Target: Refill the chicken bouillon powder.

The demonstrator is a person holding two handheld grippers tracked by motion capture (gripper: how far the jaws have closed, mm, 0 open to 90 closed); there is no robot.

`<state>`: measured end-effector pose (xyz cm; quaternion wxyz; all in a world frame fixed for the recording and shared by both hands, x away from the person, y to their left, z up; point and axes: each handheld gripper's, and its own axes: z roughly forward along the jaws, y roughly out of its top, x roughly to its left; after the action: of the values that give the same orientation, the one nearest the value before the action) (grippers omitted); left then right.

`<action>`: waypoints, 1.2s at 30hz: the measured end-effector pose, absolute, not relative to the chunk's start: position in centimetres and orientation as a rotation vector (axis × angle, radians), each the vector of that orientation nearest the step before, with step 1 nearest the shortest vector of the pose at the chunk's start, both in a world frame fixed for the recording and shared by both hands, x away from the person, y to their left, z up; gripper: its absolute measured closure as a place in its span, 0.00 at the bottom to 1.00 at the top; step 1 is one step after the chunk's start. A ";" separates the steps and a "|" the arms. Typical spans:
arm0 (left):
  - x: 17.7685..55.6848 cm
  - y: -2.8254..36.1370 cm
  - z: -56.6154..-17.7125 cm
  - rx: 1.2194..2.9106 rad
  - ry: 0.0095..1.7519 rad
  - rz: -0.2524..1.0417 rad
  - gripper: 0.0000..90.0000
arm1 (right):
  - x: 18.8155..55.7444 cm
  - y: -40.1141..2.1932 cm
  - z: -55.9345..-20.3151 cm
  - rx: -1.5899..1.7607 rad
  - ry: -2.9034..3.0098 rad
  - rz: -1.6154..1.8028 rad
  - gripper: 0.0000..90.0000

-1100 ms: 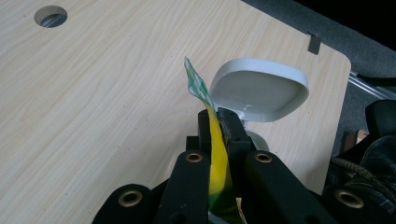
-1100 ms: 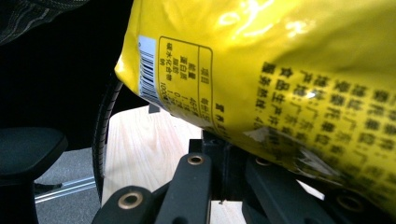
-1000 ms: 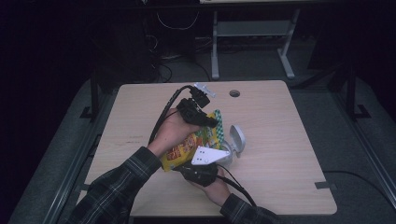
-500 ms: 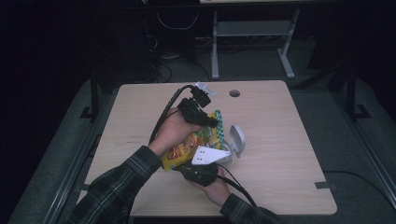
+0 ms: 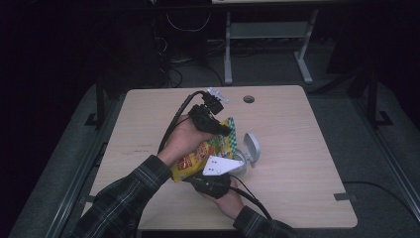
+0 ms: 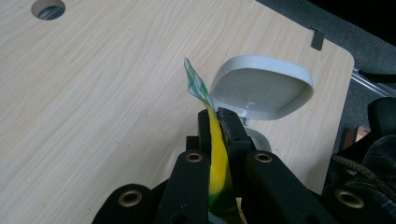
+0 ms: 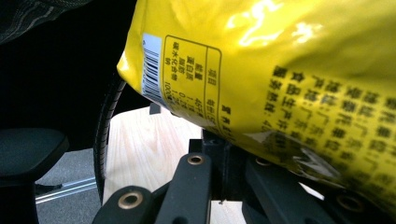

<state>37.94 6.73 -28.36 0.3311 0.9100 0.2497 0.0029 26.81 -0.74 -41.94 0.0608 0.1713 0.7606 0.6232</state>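
Two grippers pinch the yellow snack bag (image 5: 200,154) just left of the grey lidded container (image 5: 246,154): left gripper (image 5: 225,132) clamps its far top edge, right gripper (image 5: 214,181) its near end, long axis between them.

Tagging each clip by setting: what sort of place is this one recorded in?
Probably a lab or workshop recording station, not a home: a bare wooden table with a cable hole, dark grey carpet around it, and a metal desk frame with loose cables behind.

The yellow bag (image 7: 289,70) bears a barcode and small Chinese print.
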 end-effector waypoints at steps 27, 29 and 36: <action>38.2 6.4 -28.7 2.401 0.681 0.003 1.00 | 26.7 -0.7 -42.0 0.518 2.305 1.896 1.00; 38.2 6.4 -28.7 2.400 0.683 0.002 1.00 | 26.7 -0.6 -42.0 0.516 2.306 1.896 1.00; 38.2 6.4 -28.7 2.406 0.685 0.002 1.00 | 26.7 -0.6 -42.0 0.511 2.305 1.900 1.00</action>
<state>38.22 6.42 -28.66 0.3145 0.9129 0.2601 0.0008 26.71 -0.58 -41.97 0.0555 0.1685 0.7593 0.6261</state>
